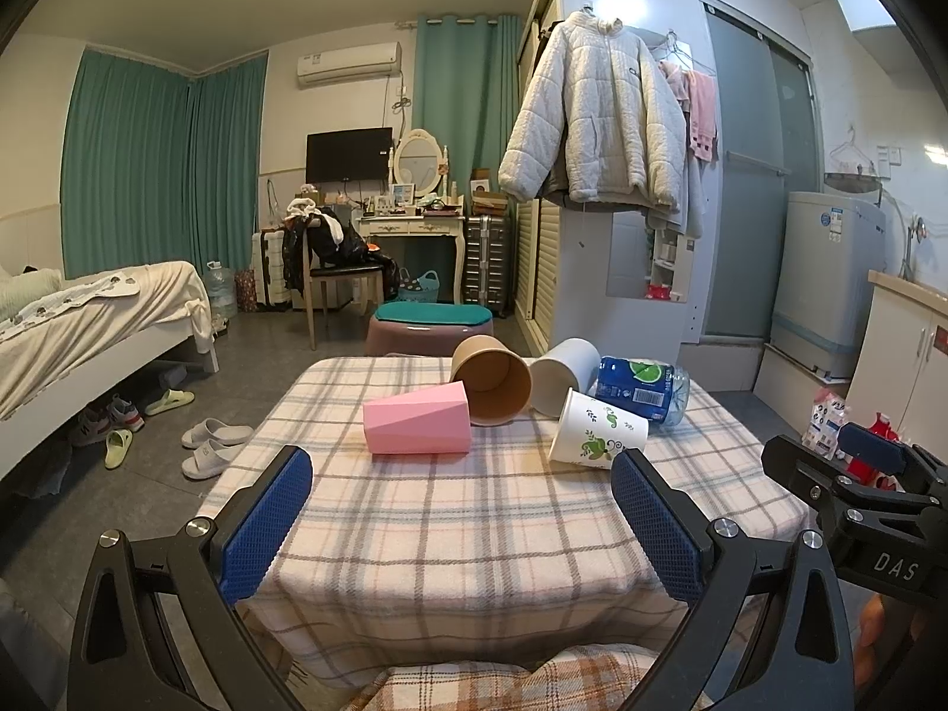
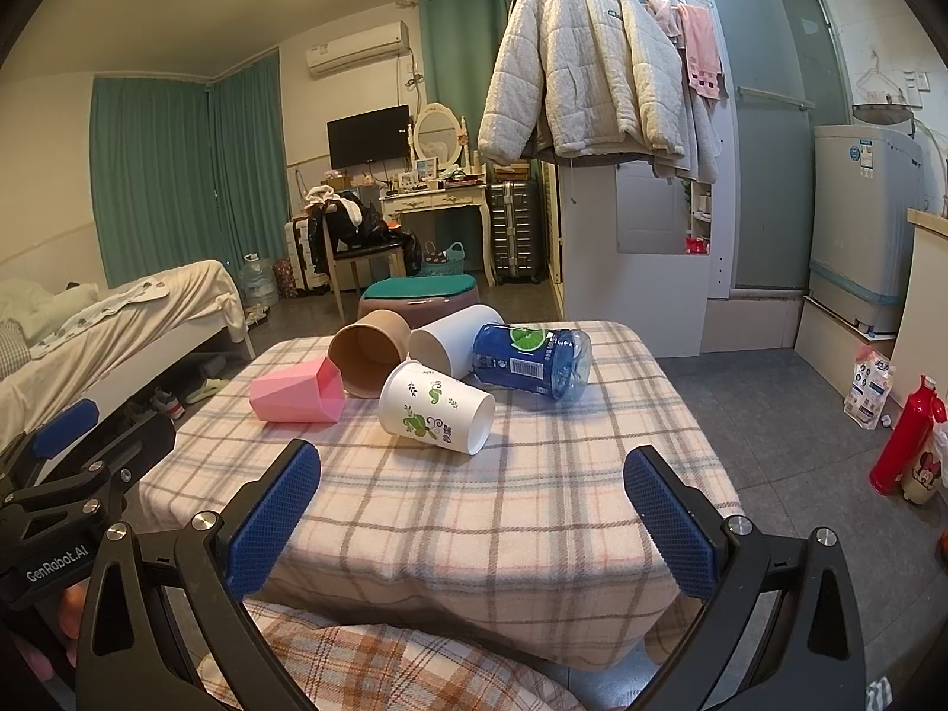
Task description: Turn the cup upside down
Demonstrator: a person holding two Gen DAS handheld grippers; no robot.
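Several cups lie on their sides on the plaid-covered table (image 1: 450,533): a pink faceted cup (image 1: 418,419) (image 2: 296,394), a brown paper cup (image 1: 492,382) (image 2: 370,360), a plain white cup (image 1: 563,376) (image 2: 453,339), a white cup with green leaf print (image 1: 595,429) (image 2: 438,412), and a blue bottle (image 1: 643,388) (image 2: 530,358). My left gripper (image 1: 462,527) is open and empty, over the near part of the table, short of the cups. My right gripper (image 2: 474,524) is open and empty, also near the front edge.
A bed (image 1: 89,320) stands to the left, with slippers (image 1: 207,444) on the floor. A stool (image 1: 429,326) sits behind the table. A wardrobe with a hanging jacket (image 1: 598,112) is behind right. A red bottle (image 2: 903,435) stands on the floor at right.
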